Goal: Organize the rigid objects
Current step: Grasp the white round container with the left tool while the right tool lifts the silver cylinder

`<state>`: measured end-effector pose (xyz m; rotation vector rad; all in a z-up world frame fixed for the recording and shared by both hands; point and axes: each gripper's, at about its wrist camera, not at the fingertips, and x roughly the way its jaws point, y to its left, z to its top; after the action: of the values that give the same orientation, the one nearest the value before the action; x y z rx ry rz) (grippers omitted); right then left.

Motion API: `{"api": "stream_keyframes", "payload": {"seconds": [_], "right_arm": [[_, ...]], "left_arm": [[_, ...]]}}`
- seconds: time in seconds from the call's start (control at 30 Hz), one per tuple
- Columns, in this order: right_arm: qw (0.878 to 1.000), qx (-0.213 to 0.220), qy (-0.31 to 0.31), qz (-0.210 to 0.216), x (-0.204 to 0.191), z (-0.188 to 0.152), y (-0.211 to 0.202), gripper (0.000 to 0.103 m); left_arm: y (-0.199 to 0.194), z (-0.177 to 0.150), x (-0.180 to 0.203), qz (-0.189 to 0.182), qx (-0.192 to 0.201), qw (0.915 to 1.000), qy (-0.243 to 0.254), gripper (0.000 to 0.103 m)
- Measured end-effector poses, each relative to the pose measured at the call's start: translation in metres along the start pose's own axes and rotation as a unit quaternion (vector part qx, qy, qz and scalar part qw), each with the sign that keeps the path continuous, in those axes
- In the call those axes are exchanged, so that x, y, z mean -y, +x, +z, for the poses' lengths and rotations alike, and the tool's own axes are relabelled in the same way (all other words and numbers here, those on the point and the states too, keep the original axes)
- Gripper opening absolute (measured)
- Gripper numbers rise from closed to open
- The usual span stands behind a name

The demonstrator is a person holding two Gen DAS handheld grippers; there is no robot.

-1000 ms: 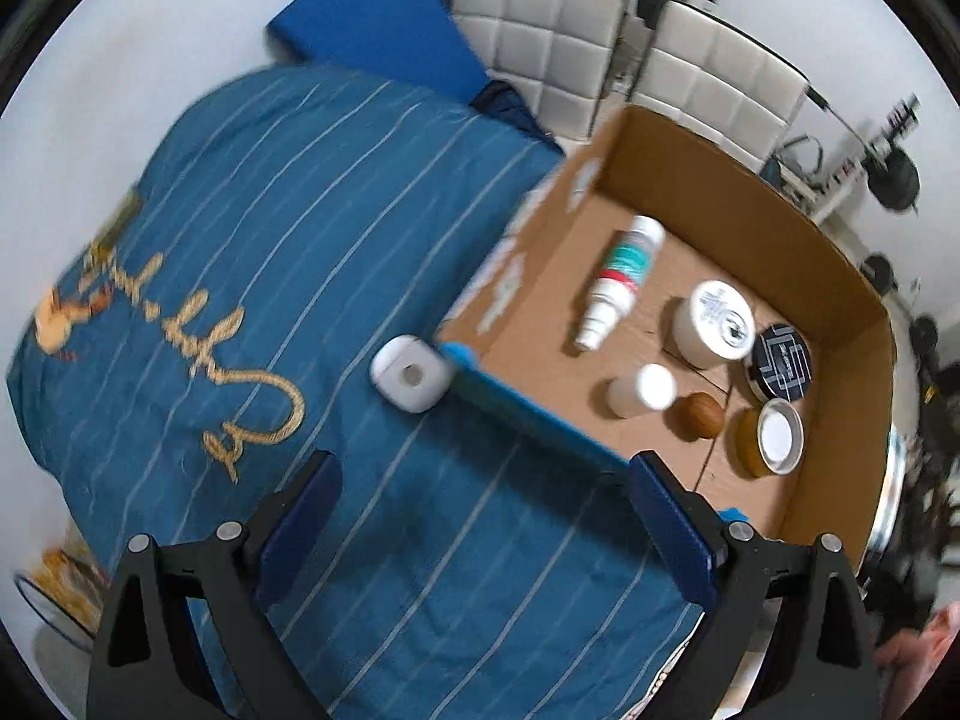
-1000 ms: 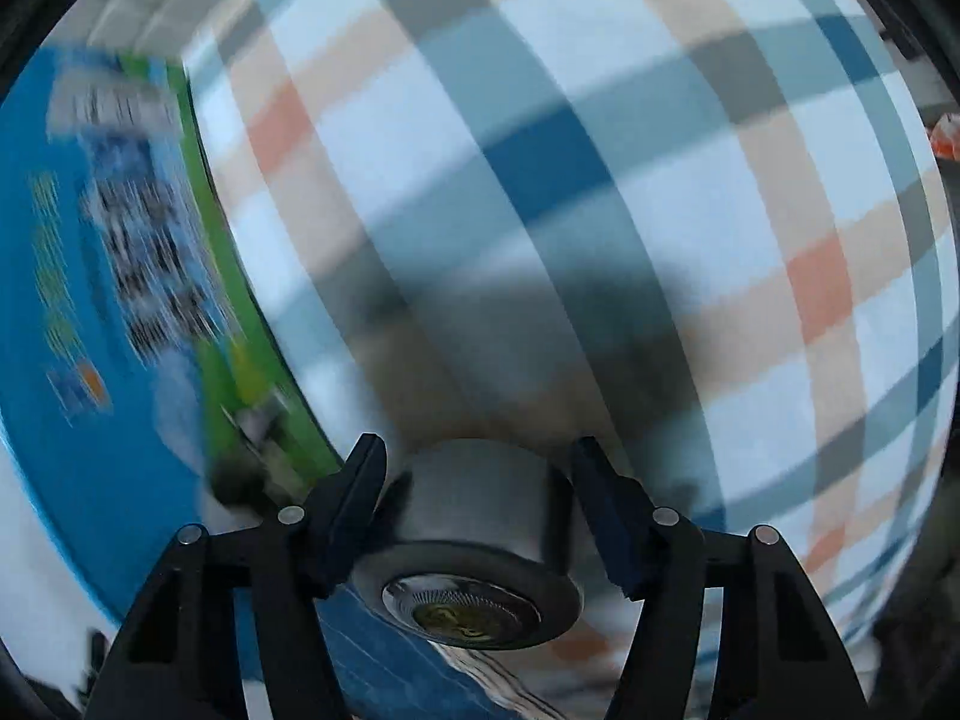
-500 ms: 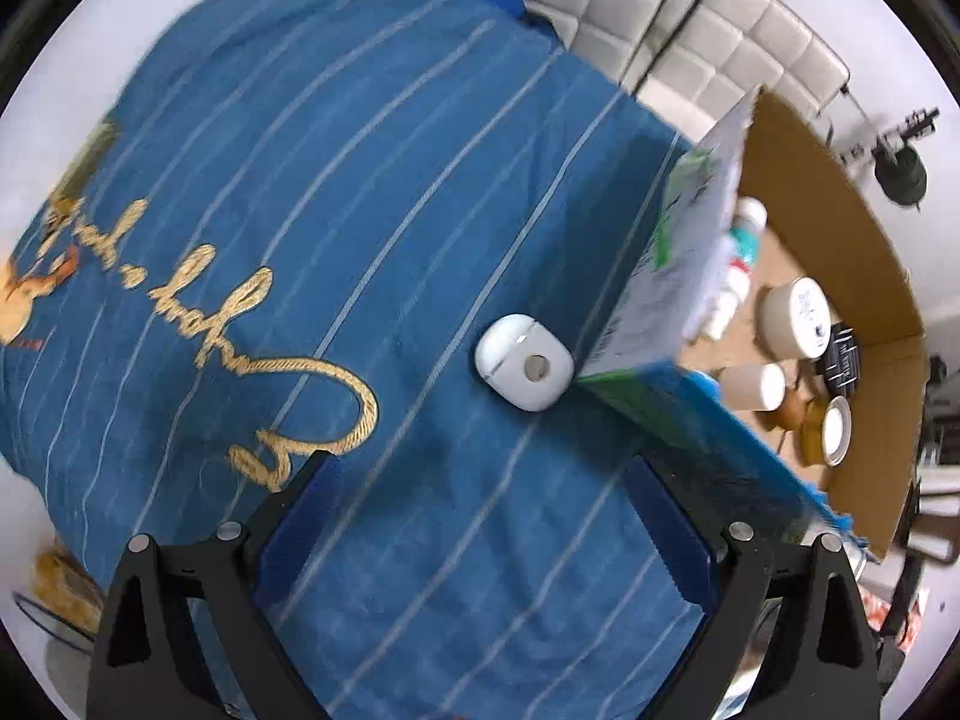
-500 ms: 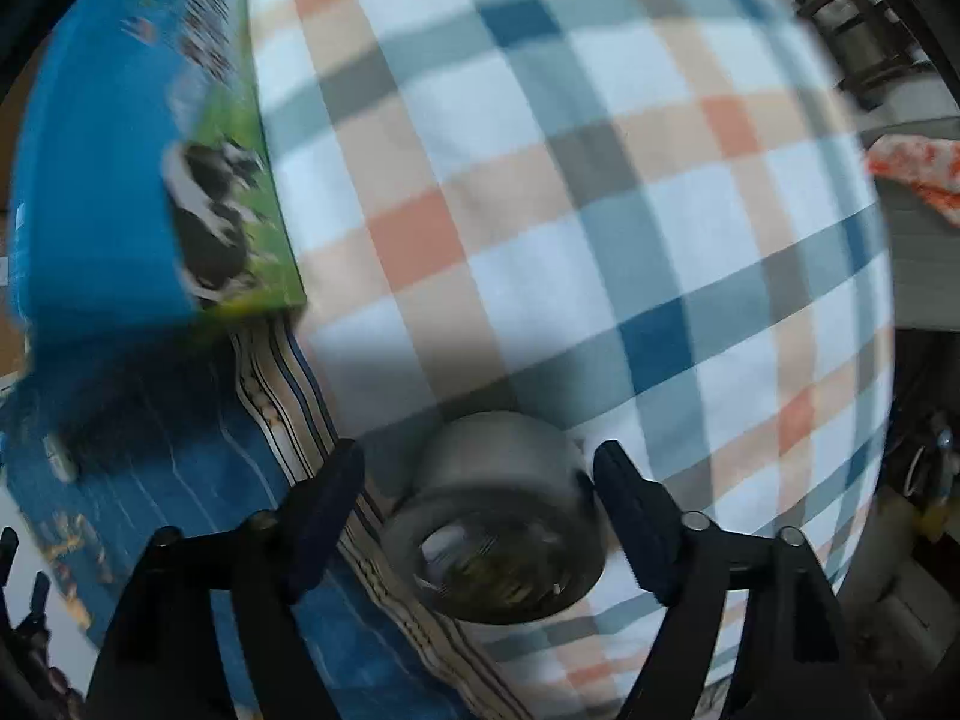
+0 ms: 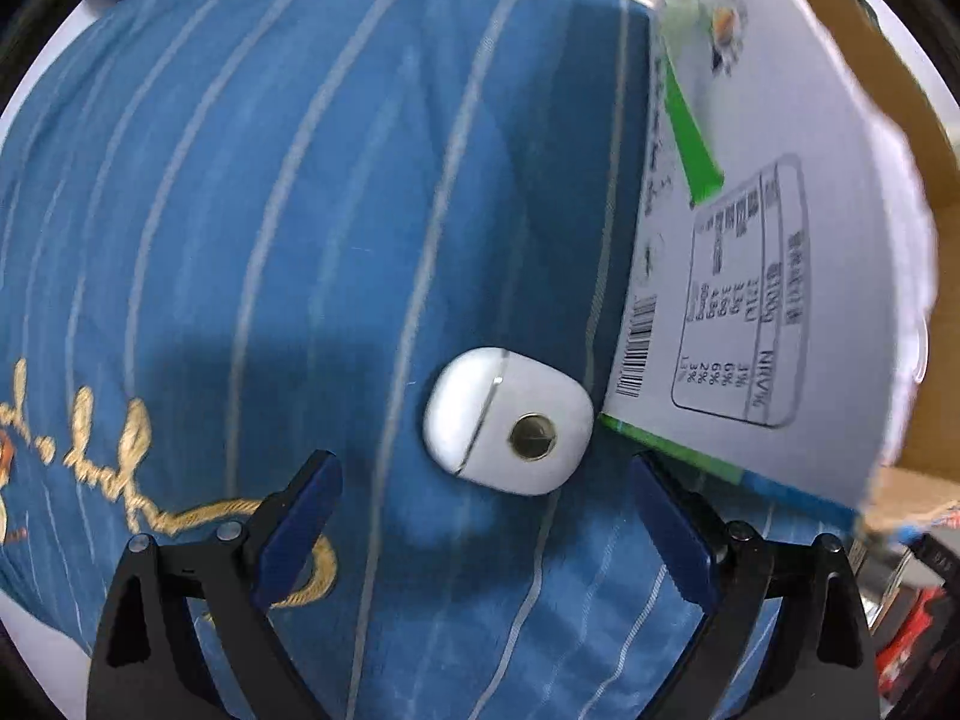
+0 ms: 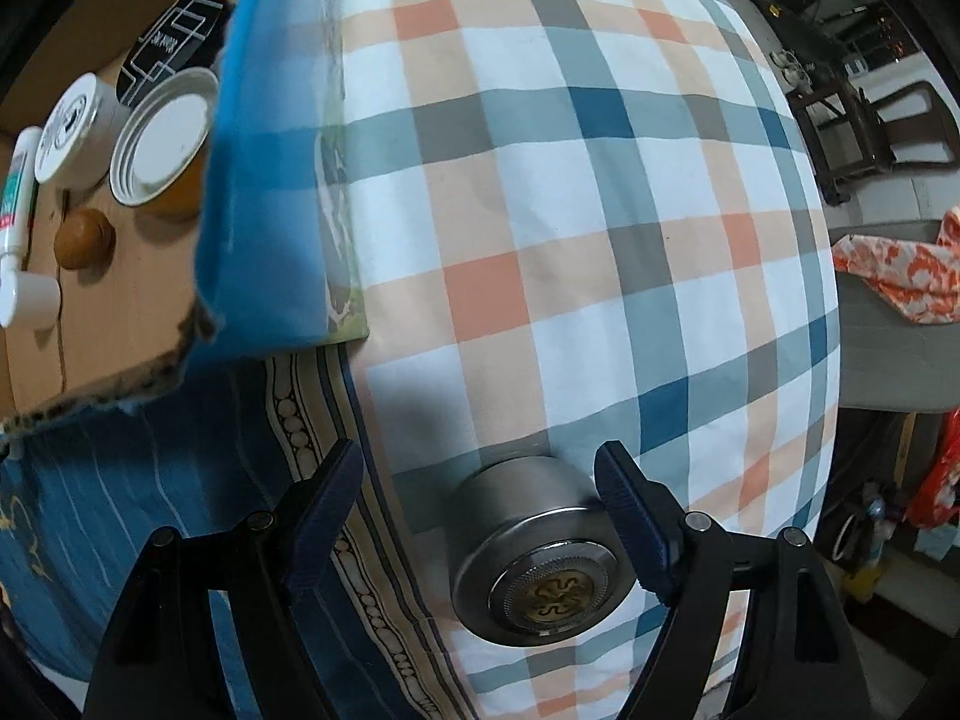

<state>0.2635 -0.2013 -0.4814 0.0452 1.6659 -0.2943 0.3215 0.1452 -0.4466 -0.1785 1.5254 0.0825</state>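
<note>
In the left wrist view a small white rounded case with a round metal button lies on a blue striped cloth, touching the printed wall of a cardboard box. My left gripper is open, just short of the case and empty. In the right wrist view a round silver tin with a gold emblem lies on a plaid cloth. My right gripper is open around the tin; the right finger touches it, the left finger stands apart.
The open cardboard box at the left of the right wrist view holds a white jar, an amber jar with a white lid, a black patterned tin, a brown knob and a white tube. Chairs stand beyond.
My left gripper has moved down and closer to the white case, which now looms large. My right gripper has opened around the silver tin and swung, so the box's inside now shows.
</note>
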Motion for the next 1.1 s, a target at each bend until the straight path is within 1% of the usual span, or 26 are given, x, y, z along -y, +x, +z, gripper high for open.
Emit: {"api": "stream_keyframes", "payload": {"seconds": [0.03,0.07,0.13,0.2,0.23,0.27,0.3,0.47,0.53,0.63,0.7,0.8,0.87,0.9,0.93,1.0,1.1], "right_arm": [[1.000,-0.001,-0.002,-0.005,0.007,-0.003,0.000,0.082],[1.000,-0.002,-0.003,-0.008,0.006,-0.003,0.000,0.082],[1.000,-0.004,0.000,-0.010,0.003,0.000,-0.001,0.082],[1.000,-0.004,0.004,-0.011,0.009,0.000,0.002,0.082],[1.000,-0.002,0.005,-0.011,0.018,-0.004,0.007,0.082],[1.000,-0.002,0.007,-0.015,0.019,-0.005,0.008,0.082],[1.000,-0.002,0.009,-0.017,0.022,-0.005,0.009,0.082],[0.999,-0.012,0.022,-0.023,0.038,-0.007,0.019,0.082],[0.999,-0.025,0.027,-0.014,0.041,-0.007,0.025,0.082],[0.999,-0.030,0.026,0.004,0.044,-0.008,0.029,0.082],[0.999,-0.038,0.026,0.008,0.044,-0.006,0.029,0.082],[0.999,-0.040,0.027,-0.011,0.048,-0.006,0.023,0.082],[0.999,-0.040,0.028,-0.008,0.052,-0.008,0.020,0.082],[0.999,-0.043,0.027,-0.005,0.054,-0.009,0.020,0.085],[0.999,-0.048,0.024,-0.005,0.054,-0.009,0.022,0.087],[0.998,-0.057,0.023,0.006,0.058,-0.010,0.029,0.088],[0.996,-0.085,0.031,0.025,0.061,-0.011,0.046,0.088]], "left_arm": [[0.003,0.000,0.002,0.003,0.000,1.0000,0.005,0.097],[0.005,0.000,0.004,0.005,0.003,0.9999,0.011,0.092],[0.010,0.001,0.009,0.009,0.005,0.9996,0.025,0.081],[0.009,0.000,0.014,0.026,0.021,0.9987,0.038,0.071],[0.008,-0.001,0.016,0.031,0.027,0.9982,0.044,0.067],[0.007,-0.003,0.019,0.037,0.033,0.9974,0.051,0.059],[0.005,-0.005,0.020,0.040,0.039,0.9970,0.054,0.055],[0.000,-0.024,0.020,0.032,0.044,0.9974,0.048,0.055],[-0.003,-0.034,0.021,0.023,0.043,0.9980,0.041,0.055],[-0.007,-0.058,0.029,0.004,0.035,0.9986,0.040,0.055],[-0.008,-0.073,0.040,-0.006,0.029,0.9985,0.045,0.055],[-0.008,-0.094,0.059,-0.026,0.017,0.9978,0.058,0.055],[-0.006,-0.104,0.072,-0.033,0.013,0.9970,0.069,0.055],[-0.005,-0.106,0.077,-0.036,0.010,0.9966,0.074,0.055],[-0.005,-0.116,0.087,-0.038,0.007,0.9961,0.079,0.055],[-0.002,-0.120,0.098,-0.036,0.005,0.9953,0.090,0.055],[0.001,-0.127,0.115,-0.035,0.003,0.9944,0.100,0.055]]}}
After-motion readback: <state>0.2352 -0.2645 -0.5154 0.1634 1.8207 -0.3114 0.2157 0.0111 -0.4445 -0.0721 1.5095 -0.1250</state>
